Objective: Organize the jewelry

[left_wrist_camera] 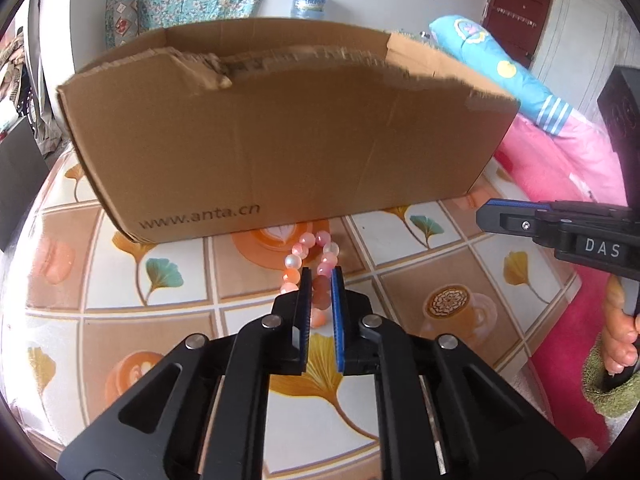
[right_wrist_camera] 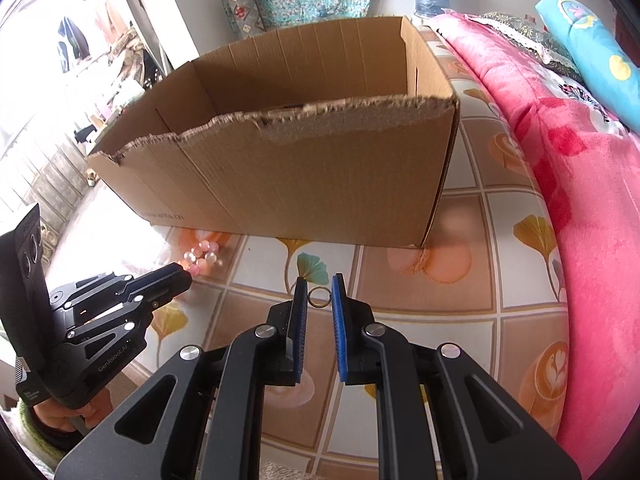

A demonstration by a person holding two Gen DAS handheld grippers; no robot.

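— Printed on the front wall of the cardboard box (left_wrist_camera: 280, 140): "www.anta.cn", dark letters, low on the left, seen from the left wrist.

— Same print from the right wrist?

— Faint there, low on the same wall, too blurred to read.

— On the grippers?

— "DAS" in pale letters on the side of the right gripper (left_wrist_camera: 486, 218). "GenRobot.AI" along one black link of the left gripper (right_wrist_camera: 188, 276).

— Anything else?

— Small white print lower on the left gripper's handle, unreadable.

The right claw (right_wrist_camera: 320, 298) pinches a small gold ring (right_wrist_camera: 319, 297) before the torn cardboard box (right_wrist_camera: 304, 176).
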